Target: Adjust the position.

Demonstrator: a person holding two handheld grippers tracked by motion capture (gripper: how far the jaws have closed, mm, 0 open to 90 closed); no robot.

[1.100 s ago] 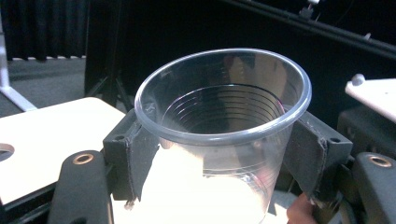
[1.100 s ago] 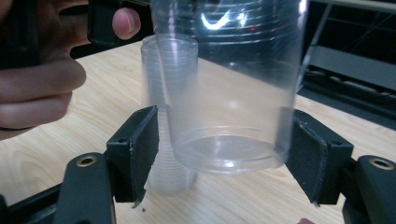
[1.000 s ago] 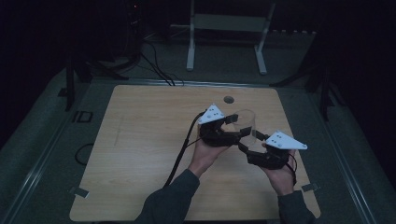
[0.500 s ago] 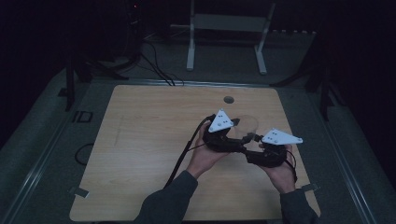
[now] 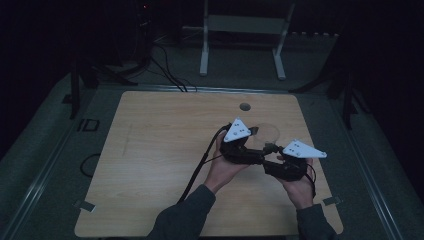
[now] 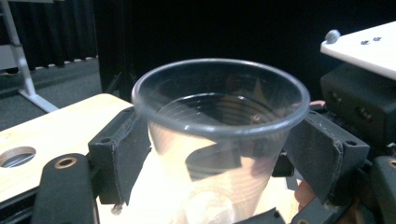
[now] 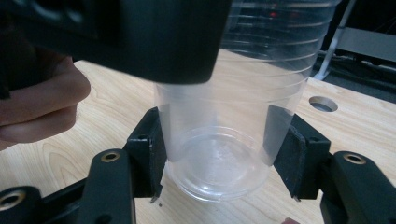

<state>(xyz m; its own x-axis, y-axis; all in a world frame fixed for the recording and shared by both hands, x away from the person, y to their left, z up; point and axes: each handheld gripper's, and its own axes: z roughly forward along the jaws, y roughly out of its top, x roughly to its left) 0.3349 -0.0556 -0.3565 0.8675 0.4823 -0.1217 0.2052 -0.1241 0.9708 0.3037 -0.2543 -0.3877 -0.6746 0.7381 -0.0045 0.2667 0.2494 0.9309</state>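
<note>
My right gripper is clamped on the lower part of a clear plastic cup, its pads pressed against the wall on either side just above the cup's base; its jaws have just been closing on the cup. My left gripper brackets the same cup just under the rim, and its jaws have just been opening; the pads stand close at the cup's sides, and I cannot tell whether they touch it.

From the high view, both grippers meet over the right half of the wooden table, the left gripper on the left and a little farther away, the right gripper nearer and to the right, with the cup held upright between them, above the tabletop. A round hole lies in the table toward its far edge, beyond the cup.

Against the frame from a second ago, the two grippers now sit closer together, and the hold on the cup has passed from my left gripper to my right.
</note>
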